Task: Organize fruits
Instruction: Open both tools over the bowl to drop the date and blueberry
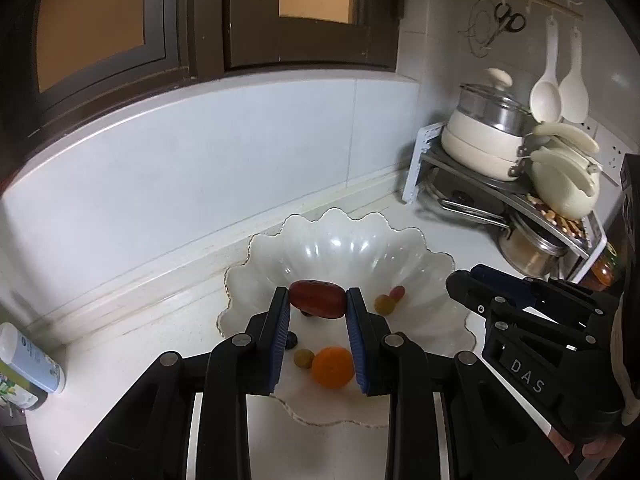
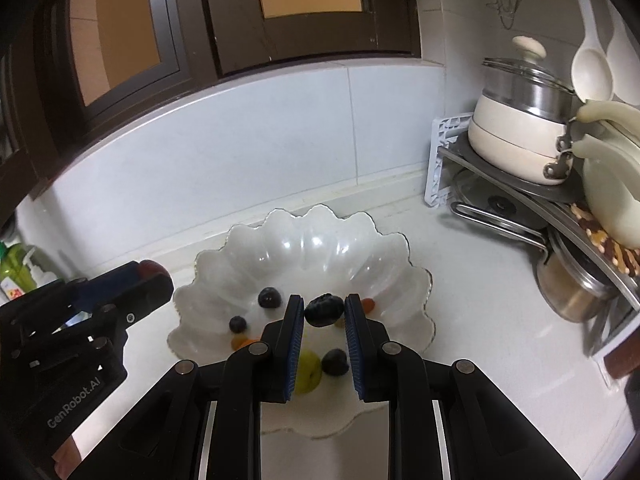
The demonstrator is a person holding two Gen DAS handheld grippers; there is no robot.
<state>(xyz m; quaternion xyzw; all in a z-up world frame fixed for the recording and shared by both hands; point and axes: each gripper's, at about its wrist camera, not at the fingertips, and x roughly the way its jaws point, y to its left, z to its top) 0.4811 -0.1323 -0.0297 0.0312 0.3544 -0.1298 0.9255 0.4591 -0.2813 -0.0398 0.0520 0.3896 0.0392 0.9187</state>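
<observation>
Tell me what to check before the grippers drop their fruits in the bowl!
1. Left gripper holds the red fruit firmly: ok.
2. Right gripper holds the dark fruit firmly: ok.
3. Both fruits hang over the white bowl: ok.
4. The grippers are apart, not bumping: ok.
5. Room left among the orange and small fruits in the bowl: ok.
6. How high the fruits hang above the bowl: cannot tell.

- Above the scalloped bowl (image 2: 304, 248), both grippers crowd the opening.
- Right of the bowl, bare counter (image 2: 480, 300) runs to the pot rack (image 2: 520, 196).
- Behind the bowl, the tiled wall (image 2: 240, 152) blocks passage.
</observation>
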